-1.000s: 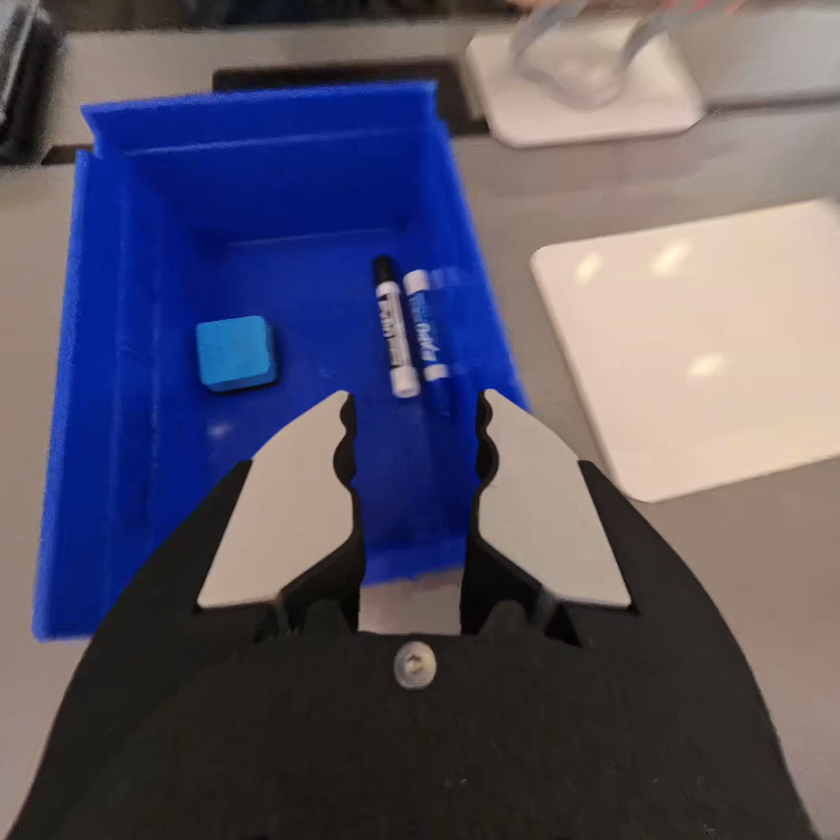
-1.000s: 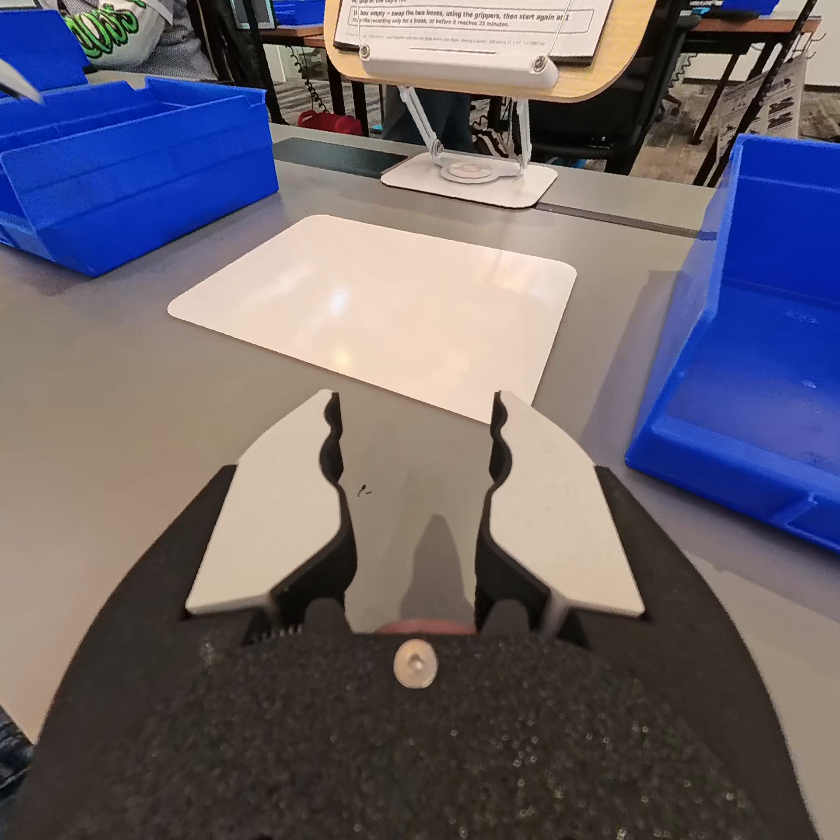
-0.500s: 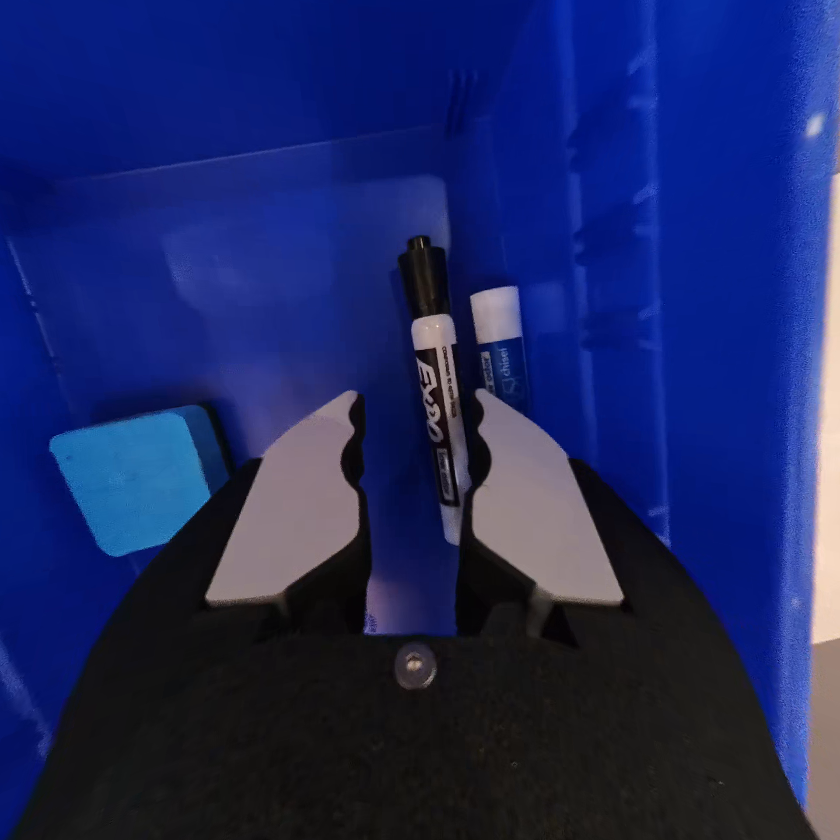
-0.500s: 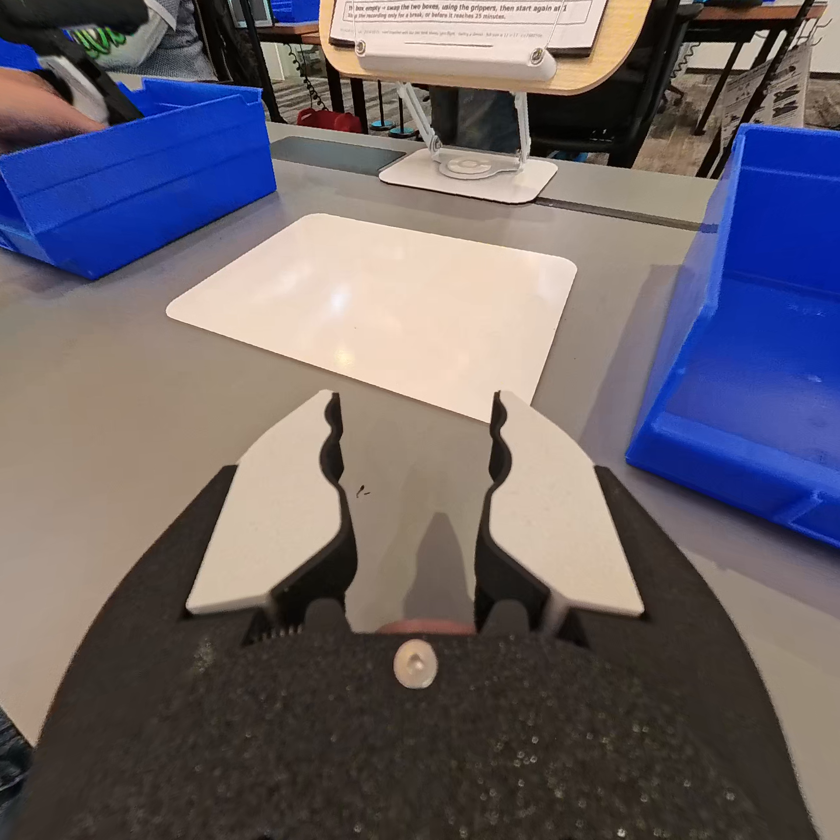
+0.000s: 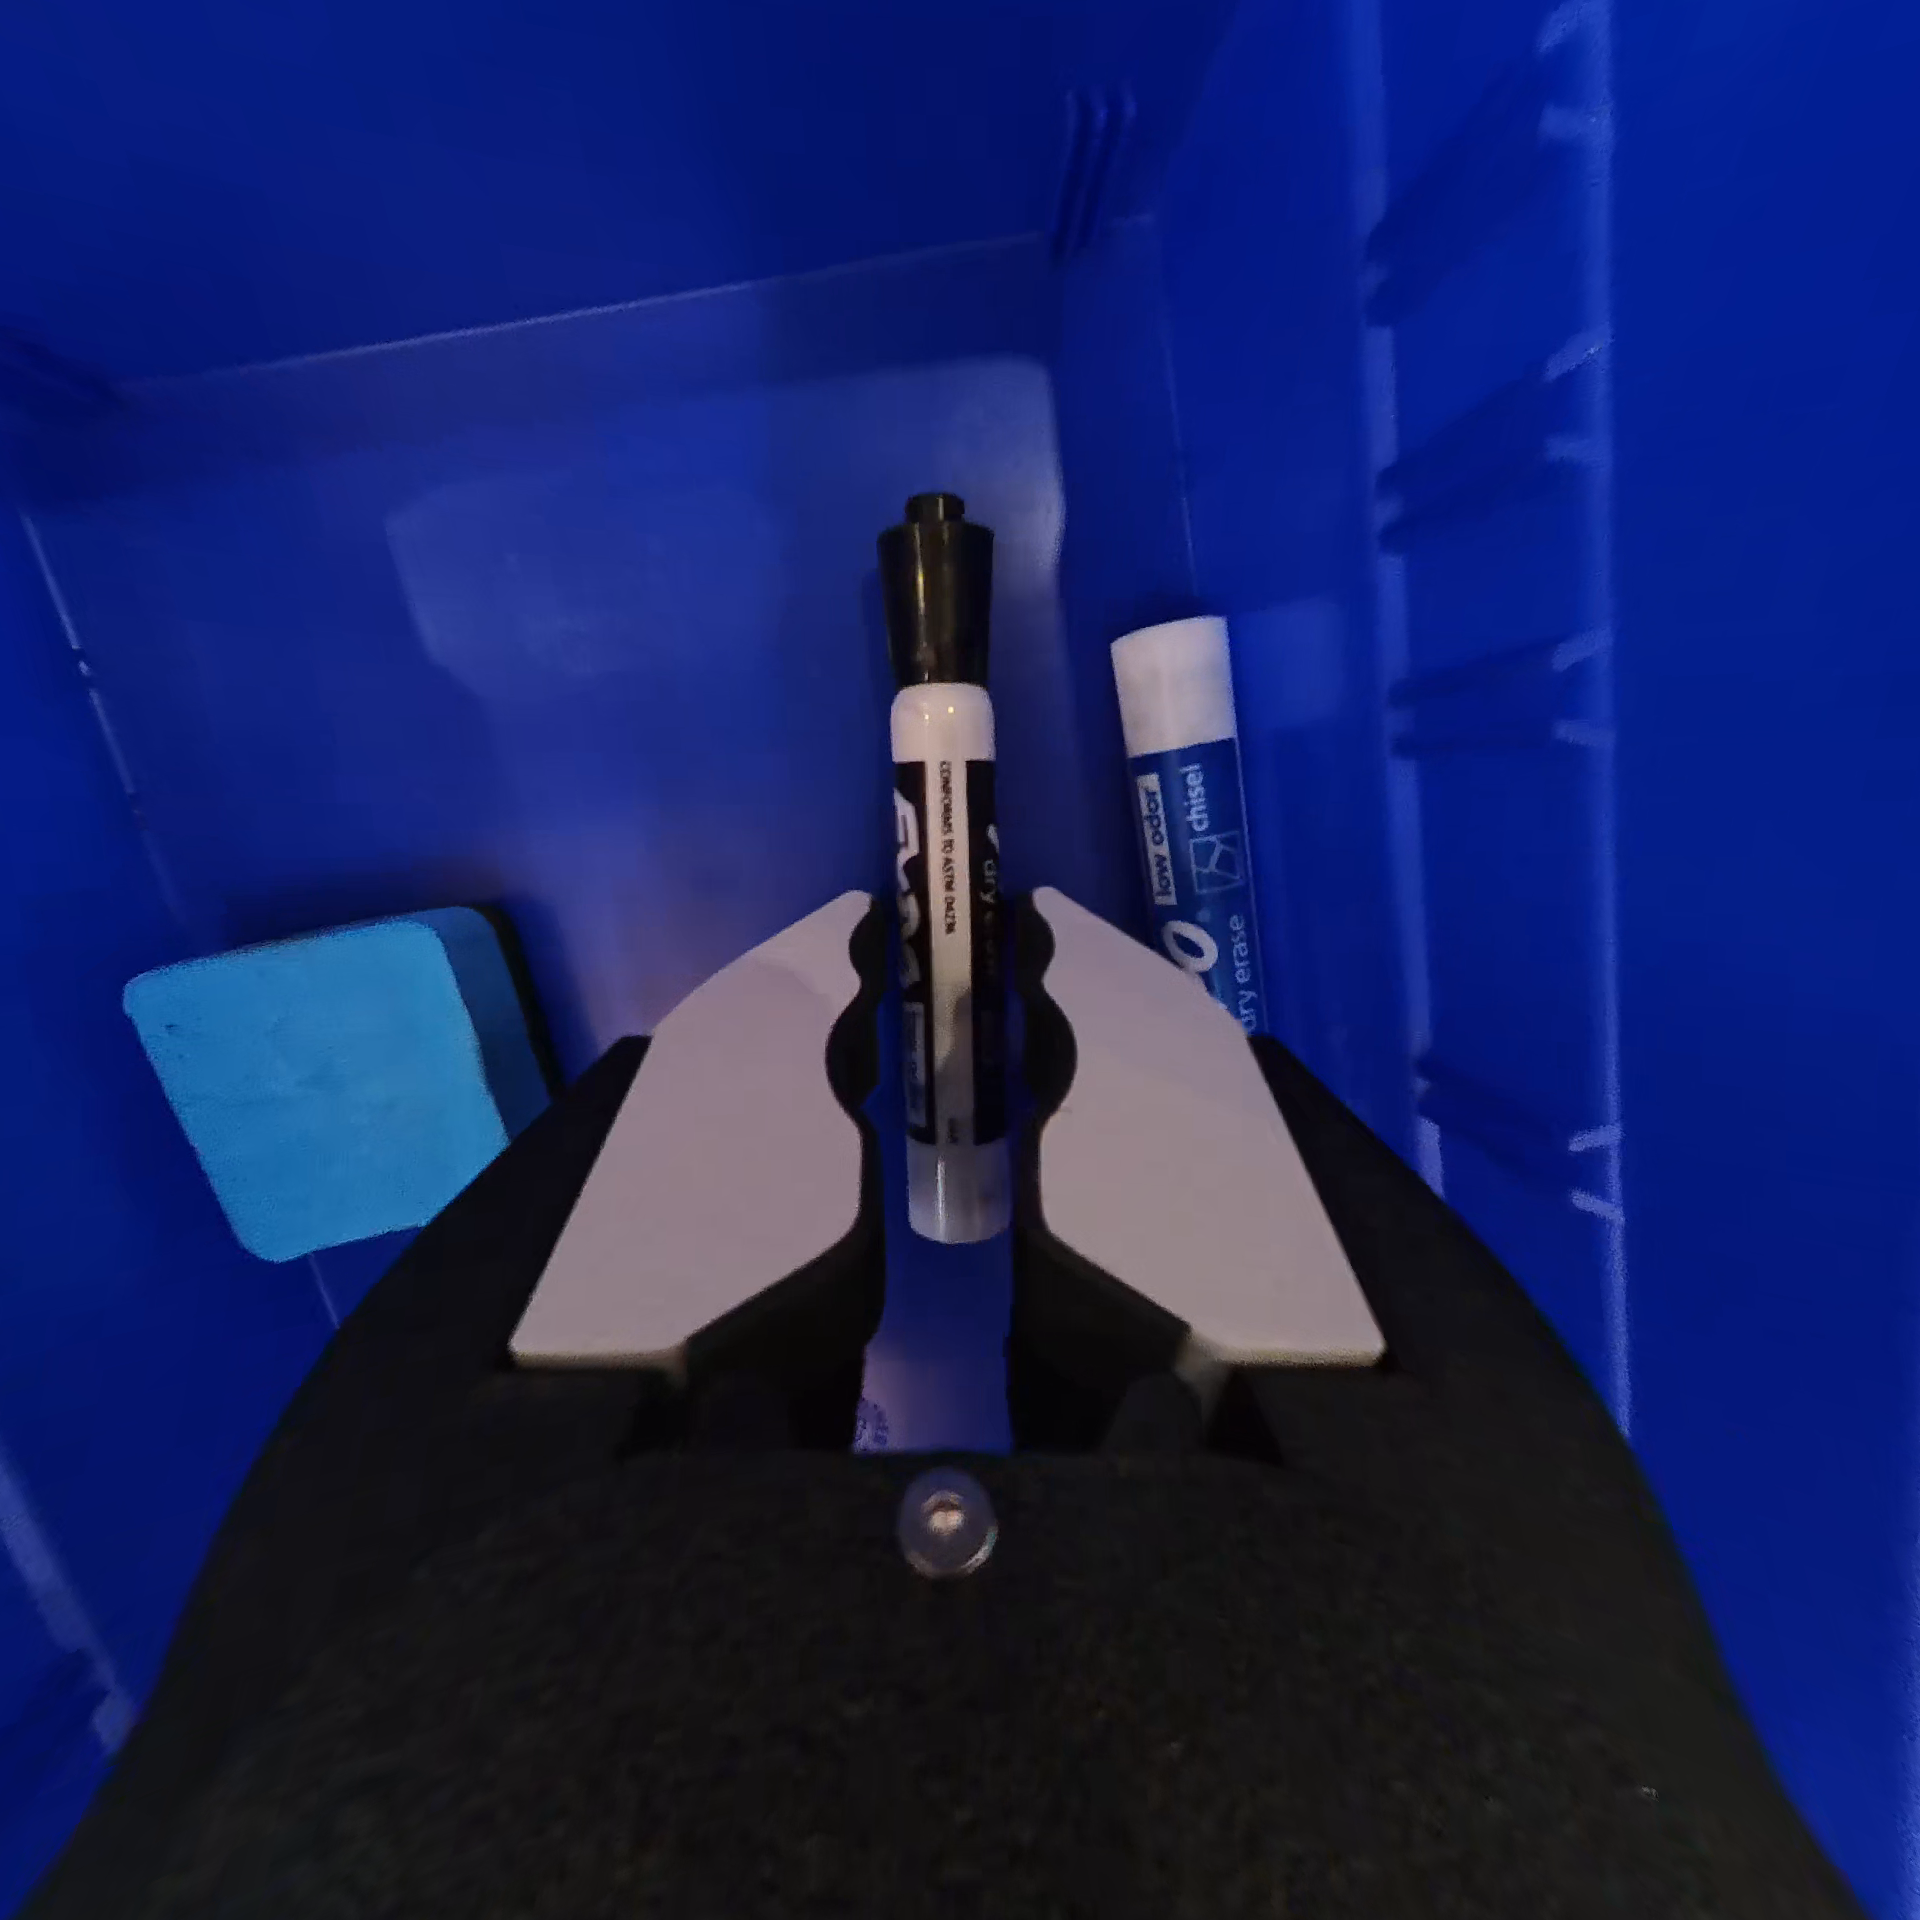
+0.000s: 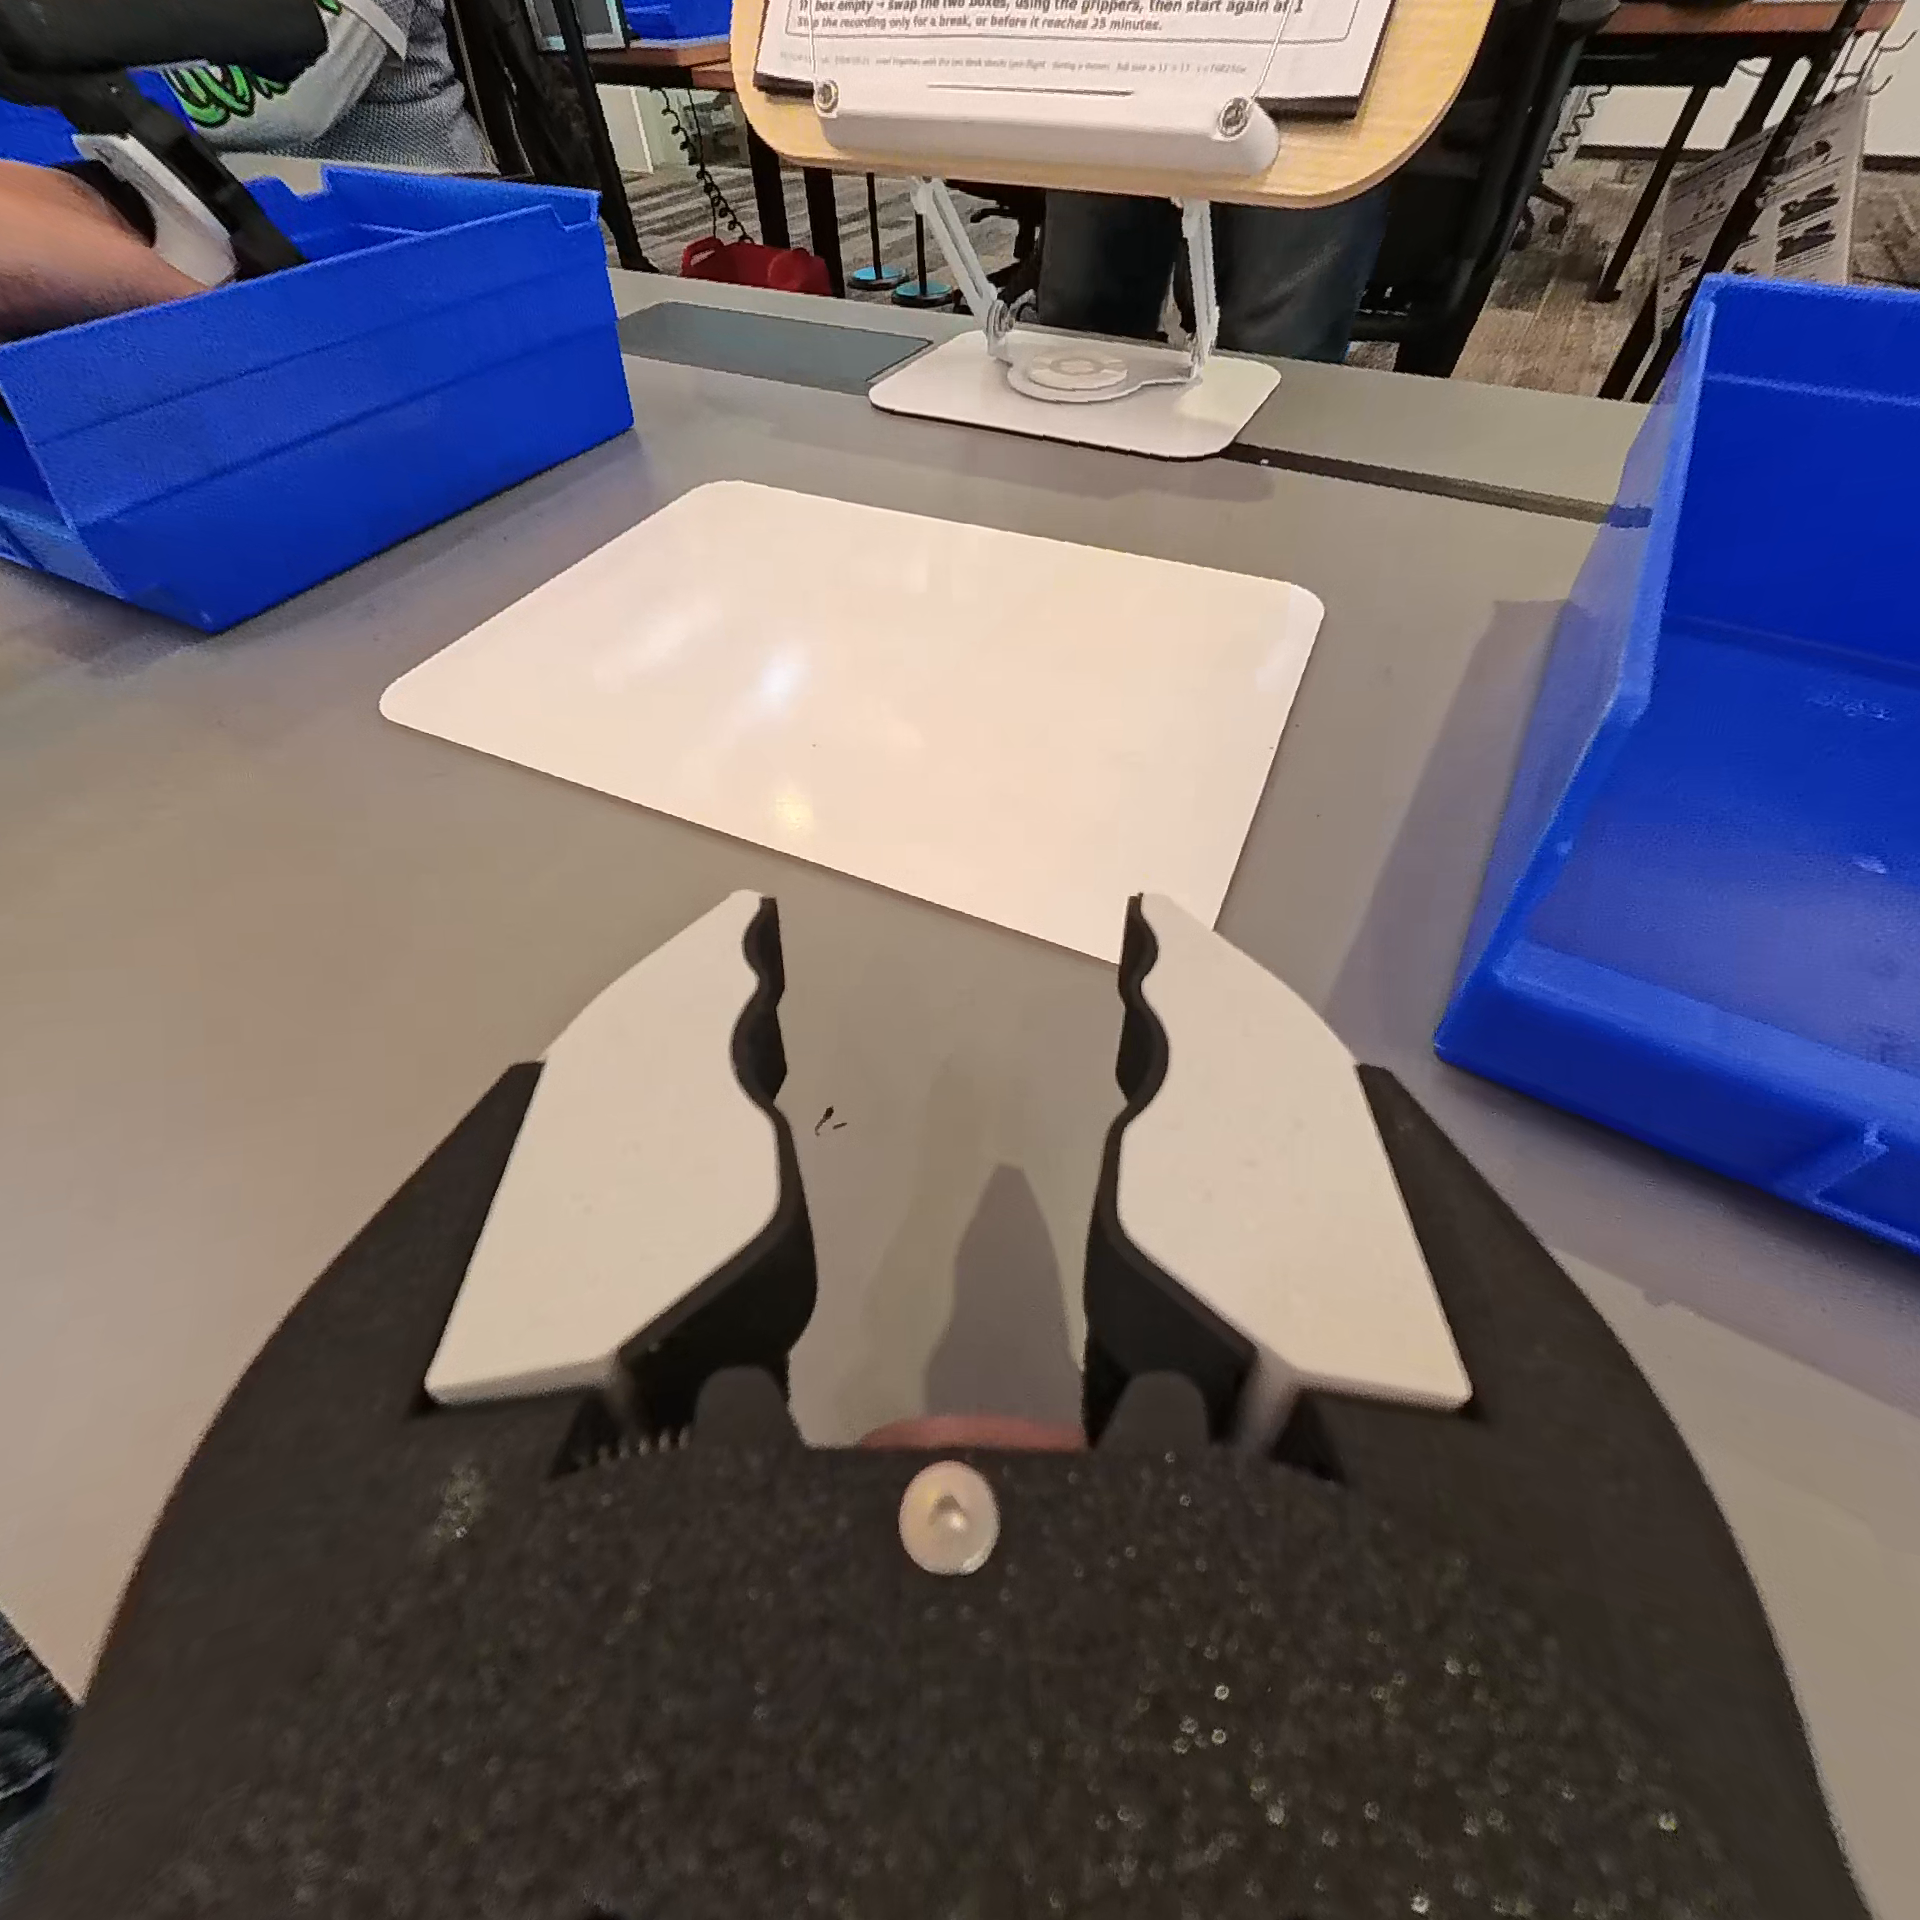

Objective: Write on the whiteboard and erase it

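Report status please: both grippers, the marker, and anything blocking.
Left gripper shut on black marker inside blue bin. Right gripper open, empty, before whiteboard. Blue marker close beside; nothing blocking.

Left gripper (image 5: 943, 914) jaws seemingly clamp black marker (image 5: 940, 790).

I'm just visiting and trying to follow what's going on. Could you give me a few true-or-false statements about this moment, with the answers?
1. The left claw has its fingers around the black marker. True.
2. The whiteboard has writing on it. False: it is blank.
3. The right claw holds the eraser. False: it is open and empty; the eraser lies in the blue bin.
4. A blue marker lies beside the black one. True.
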Action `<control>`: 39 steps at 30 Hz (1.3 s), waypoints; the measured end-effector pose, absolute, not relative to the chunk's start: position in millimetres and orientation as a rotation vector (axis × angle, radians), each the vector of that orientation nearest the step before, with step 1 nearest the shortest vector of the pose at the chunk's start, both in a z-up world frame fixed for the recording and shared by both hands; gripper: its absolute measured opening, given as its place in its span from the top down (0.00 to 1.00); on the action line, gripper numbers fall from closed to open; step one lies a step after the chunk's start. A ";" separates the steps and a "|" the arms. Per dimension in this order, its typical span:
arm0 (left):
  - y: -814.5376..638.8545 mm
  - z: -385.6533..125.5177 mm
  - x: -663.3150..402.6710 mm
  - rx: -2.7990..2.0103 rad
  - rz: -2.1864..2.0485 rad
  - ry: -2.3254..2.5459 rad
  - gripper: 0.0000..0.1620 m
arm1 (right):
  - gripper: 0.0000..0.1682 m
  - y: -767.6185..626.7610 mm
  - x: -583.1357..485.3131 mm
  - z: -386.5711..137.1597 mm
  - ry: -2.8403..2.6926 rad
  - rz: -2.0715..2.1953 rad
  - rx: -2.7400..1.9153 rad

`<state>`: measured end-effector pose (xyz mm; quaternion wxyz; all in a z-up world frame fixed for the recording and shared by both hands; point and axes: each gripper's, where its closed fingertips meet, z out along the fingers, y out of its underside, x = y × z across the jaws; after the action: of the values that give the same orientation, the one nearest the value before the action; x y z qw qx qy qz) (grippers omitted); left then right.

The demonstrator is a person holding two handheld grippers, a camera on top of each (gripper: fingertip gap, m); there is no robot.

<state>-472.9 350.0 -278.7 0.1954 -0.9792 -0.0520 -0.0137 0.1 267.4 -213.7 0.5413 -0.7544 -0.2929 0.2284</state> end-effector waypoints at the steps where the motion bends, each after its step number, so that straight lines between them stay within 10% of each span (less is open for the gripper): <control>1: 349.5 -278.5 -472.0 -2.745 -0.045 -0.144 0.84 | 0.63 267.4 0.1 -213.7 -0.696 0.542 -1.792; 14: 332.5 -225.4 -544.6 -2.879 0.036 -0.131 0.59 | 0.63 266.3 -3.1 -214.5 -0.711 0.551 -1.794; 24: 312.7 -243.3 -553.0 -2.874 0.335 1.268 0.59 | 0.63 266.2 -3.3 -214.1 -0.710 0.562 -1.793; 39: 303.5 -264.5 -558.7 -2.890 0.400 1.504 0.66 | 0.64 268.7 -7.1 -219.8 -0.740 0.542 -1.824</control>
<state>-558.7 303.5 -264.5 -0.0702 -0.8783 0.4570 0.1214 -7.1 268.7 -219.8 0.5226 -0.7617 -0.3091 0.2262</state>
